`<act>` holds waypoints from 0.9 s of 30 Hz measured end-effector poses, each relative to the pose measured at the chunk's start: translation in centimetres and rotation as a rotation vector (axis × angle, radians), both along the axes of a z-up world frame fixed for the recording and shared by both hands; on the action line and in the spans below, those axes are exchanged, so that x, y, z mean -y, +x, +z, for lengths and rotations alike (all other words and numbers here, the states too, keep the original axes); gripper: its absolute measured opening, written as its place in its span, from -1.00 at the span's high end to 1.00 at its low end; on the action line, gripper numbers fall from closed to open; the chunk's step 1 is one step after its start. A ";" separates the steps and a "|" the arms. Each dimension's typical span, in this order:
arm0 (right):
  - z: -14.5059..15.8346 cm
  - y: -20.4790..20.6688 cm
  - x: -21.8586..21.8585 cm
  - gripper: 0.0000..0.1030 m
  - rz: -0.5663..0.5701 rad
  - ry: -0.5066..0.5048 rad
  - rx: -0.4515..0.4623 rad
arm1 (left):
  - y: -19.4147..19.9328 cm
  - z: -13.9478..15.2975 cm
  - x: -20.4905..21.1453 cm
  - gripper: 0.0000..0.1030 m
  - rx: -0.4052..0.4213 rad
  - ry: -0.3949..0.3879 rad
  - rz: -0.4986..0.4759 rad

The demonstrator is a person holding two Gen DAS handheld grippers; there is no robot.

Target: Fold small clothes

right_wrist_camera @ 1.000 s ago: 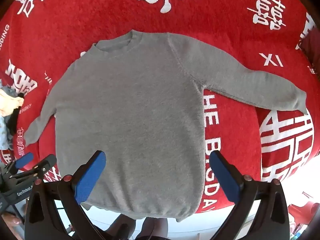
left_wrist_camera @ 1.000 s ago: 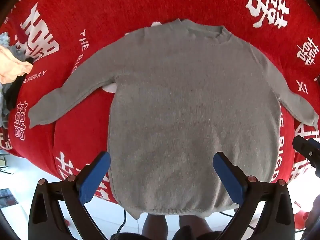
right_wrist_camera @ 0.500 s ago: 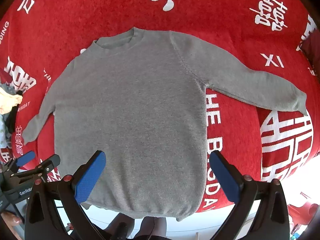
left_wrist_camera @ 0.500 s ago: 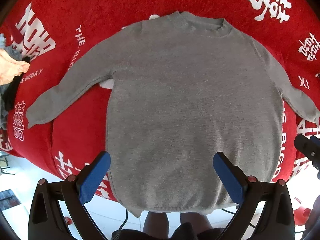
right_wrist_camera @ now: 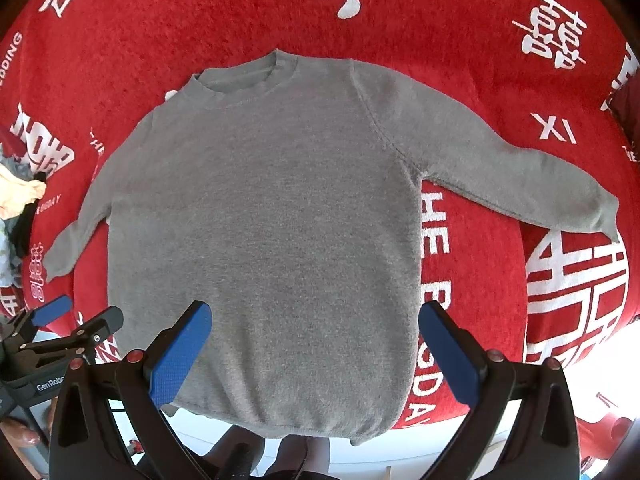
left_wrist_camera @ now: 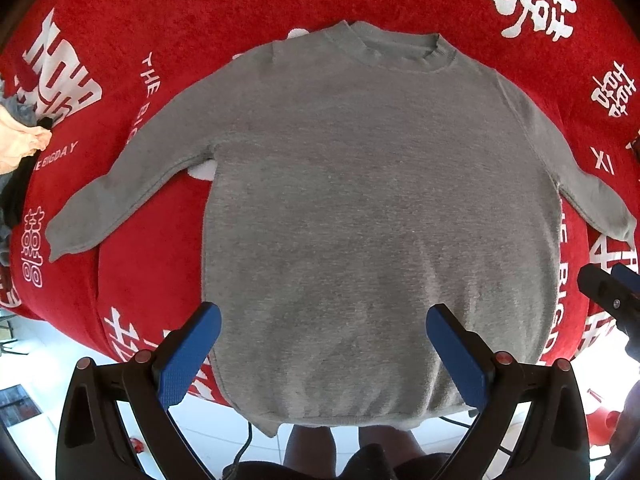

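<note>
A grey long-sleeved sweater (left_wrist_camera: 372,200) (right_wrist_camera: 272,220) lies flat, front up, on a red cloth, collar away from me, both sleeves spread out to the sides. Its hem hangs slightly over the near edge. My left gripper (left_wrist_camera: 320,332) hovers open above the lower part of the sweater, nothing between its blue pads. My right gripper (right_wrist_camera: 316,328) also hovers open above the hem area, holding nothing. Each gripper shows at the edge of the other's view: the right gripper (left_wrist_camera: 612,292), the left gripper (right_wrist_camera: 68,328).
The red cloth (left_wrist_camera: 168,20) (right_wrist_camera: 500,20) with white printed characters covers the surface. A pile of other clothes (left_wrist_camera: 16,148) (right_wrist_camera: 16,200) sits at the far left. A person's legs (left_wrist_camera: 344,444) stand below the near edge over a white floor.
Both grippers have drifted slightly, so the sweater sits a little further back in the left view and a bit lower in the right view. Jaws stay open; the sweater has not moved.
</note>
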State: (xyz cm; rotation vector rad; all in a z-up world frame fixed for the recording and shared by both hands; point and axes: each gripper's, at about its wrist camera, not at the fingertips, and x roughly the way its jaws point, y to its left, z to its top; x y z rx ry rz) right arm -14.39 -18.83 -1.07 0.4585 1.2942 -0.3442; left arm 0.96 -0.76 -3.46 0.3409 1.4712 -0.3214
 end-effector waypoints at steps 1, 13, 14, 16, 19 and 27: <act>-0.1 -0.1 0.0 -1.00 -0.001 0.000 -0.001 | 0.0 0.0 0.1 -1.00 -0.002 0.001 0.000; -0.5 -0.4 0.7 -1.00 0.013 -0.002 0.002 | -0.6 -0.3 0.8 -1.00 -0.006 0.022 -0.003; -0.5 -0.5 0.8 -1.00 0.016 -0.002 0.004 | -0.7 -0.3 0.8 -1.00 -0.007 0.023 -0.003; -0.4 -0.6 0.8 -1.00 0.017 -0.010 0.005 | -0.8 -0.4 0.8 -1.00 -0.010 0.023 0.000; -0.4 -0.8 1.0 -1.00 0.017 -0.016 0.004 | -1.0 -0.4 1.0 -1.00 -0.010 0.027 0.005; -0.3 -1.2 1.4 -1.00 0.011 -0.025 -0.006 | -1.3 -0.3 1.1 -1.00 -0.004 0.028 0.007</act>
